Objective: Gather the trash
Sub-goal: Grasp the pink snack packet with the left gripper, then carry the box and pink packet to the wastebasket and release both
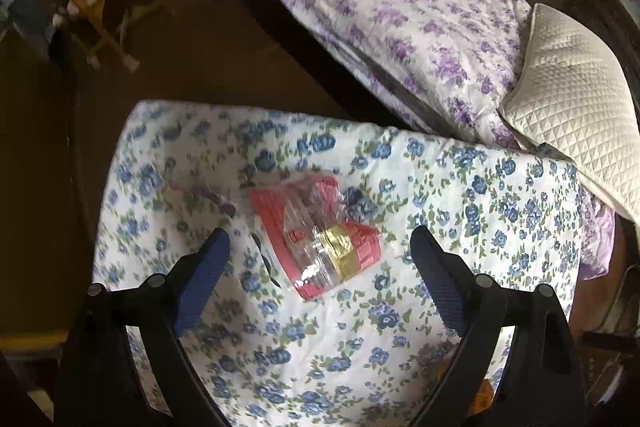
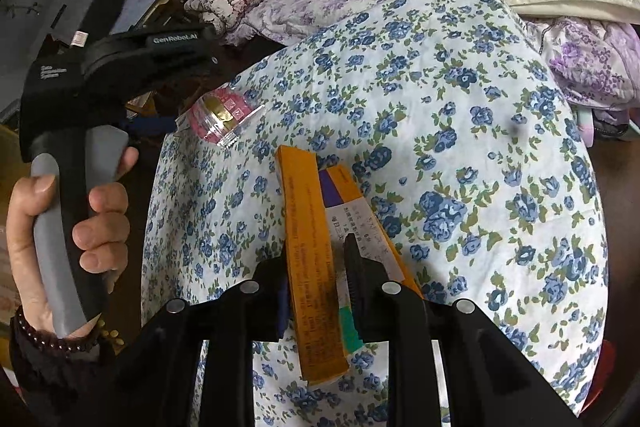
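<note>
Pink and clear plastic, the crumpled wrapper [image 1: 320,233] with its gold band lies flat on the blue-flowered quilt [image 1: 460,187], between and just beyond the spread blue-padded fingers of the left gripper [image 1: 320,251], which hangs over it wide open and empty, seemingly lined up to come down on this next bit of trash. The right gripper [image 2: 316,259] is clamped on an orange cardboard box [image 2: 310,247], likely rubbish already gathered, held clear above the quilt; farther off lie a purple-flowered bedspread [image 1: 400,7] and a cream quilted pillow [image 1: 568,83].
</note>
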A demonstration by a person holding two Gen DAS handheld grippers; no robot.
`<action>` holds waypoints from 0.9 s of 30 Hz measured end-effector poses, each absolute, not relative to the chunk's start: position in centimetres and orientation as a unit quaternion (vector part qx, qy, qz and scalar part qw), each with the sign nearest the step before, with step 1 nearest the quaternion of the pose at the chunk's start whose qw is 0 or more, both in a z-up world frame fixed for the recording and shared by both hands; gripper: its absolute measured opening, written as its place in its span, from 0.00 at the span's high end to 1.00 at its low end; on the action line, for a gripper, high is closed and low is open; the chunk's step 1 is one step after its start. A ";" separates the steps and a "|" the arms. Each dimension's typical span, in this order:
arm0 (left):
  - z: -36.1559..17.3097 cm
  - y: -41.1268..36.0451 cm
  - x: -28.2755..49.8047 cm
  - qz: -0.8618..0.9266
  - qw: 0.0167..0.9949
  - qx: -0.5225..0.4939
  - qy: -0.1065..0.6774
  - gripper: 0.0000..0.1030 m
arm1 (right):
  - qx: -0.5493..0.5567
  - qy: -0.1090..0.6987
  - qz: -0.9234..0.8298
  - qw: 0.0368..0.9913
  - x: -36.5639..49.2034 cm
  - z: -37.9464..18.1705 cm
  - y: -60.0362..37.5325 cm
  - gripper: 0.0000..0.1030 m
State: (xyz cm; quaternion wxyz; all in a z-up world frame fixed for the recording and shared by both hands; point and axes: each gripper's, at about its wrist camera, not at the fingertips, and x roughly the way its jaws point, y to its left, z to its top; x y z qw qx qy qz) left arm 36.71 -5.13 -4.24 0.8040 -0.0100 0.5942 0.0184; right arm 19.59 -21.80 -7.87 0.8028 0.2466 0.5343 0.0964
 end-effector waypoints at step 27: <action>-4.5 0.5 17.0 -0.019 0.851 -0.051 0.523 0.55 | 0.237 0.538 0.100 0.803 19.2 -8.0 -21.9 0.75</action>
